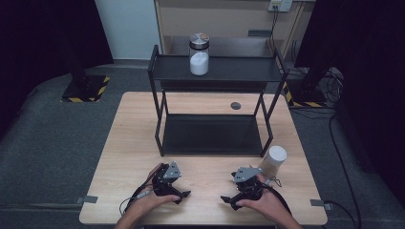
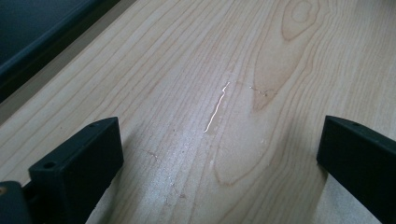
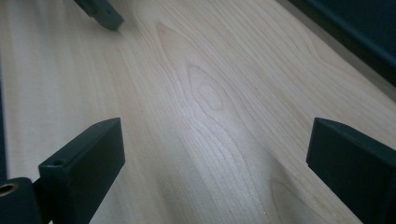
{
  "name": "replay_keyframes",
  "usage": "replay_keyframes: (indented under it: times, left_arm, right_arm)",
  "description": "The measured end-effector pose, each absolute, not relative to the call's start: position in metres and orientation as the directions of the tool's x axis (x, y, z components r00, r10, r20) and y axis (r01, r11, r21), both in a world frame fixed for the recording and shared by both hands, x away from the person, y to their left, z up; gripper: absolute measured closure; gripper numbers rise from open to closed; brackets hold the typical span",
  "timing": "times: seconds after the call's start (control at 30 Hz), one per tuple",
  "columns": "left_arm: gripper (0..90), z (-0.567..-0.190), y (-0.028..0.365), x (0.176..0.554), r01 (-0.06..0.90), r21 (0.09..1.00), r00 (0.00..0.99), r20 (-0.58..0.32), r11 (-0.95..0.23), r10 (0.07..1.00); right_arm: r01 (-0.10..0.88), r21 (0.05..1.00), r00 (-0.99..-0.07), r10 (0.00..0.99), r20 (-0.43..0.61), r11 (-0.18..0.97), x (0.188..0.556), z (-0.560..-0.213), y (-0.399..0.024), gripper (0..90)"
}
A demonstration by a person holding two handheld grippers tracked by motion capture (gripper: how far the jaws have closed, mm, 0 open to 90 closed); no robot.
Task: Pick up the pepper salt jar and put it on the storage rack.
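Note:
Near the front edge of the wooden table (image 1: 133,143), a person's hands hold both grippers low over the wood, tips turned toward each other. My left gripper (image 1: 183,195) (image 2: 219,154) is open, with bare wood between its wide-apart jaws. My right gripper (image 1: 228,200) (image 3: 215,154) is open too, with nothing between its jaws. A jaw tip of the left gripper (image 3: 105,14) shows at the top left of the right gripper view. A glass jar of white powder (image 1: 199,54) stands on the top level of a black two-tier rack (image 1: 215,71).
A white cylindrical container (image 1: 273,161) stands on the table just beyond the right gripper, near the rack's front right leg. The rack's lower shelf (image 1: 210,133) is bare. A round grommet (image 1: 235,105) sits behind it. Dark rack edges show in the left gripper view (image 2: 37,32) and the right gripper view (image 3: 355,28).

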State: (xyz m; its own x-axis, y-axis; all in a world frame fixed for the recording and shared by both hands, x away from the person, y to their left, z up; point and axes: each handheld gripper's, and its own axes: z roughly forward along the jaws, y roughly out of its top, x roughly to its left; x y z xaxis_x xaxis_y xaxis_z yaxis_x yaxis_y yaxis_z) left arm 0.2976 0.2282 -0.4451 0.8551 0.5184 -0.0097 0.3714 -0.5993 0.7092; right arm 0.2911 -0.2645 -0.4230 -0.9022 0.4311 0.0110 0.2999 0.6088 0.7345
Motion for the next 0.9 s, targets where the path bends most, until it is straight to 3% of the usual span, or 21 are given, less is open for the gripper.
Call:
replay_keyframes:
  times: [0.4,0.9]
  left_arm:
    - [0.0,-0.445,0.228,0.298,0.371,0.709,0.855,-0.01,-0.6,0.518]
    - [0.0,-0.445,0.228,0.298,0.371,0.709,0.855,-0.009,-0.6,0.518]
  right_arm:
    - [0.236,0.749,-0.931,0.366,-0.01,0.619,0.284,-0.386,-0.27,5.9]
    - [0.21,0.81,-0.909,0.415,-0.044,0.547,0.278,-0.334,-0.318,5.9]
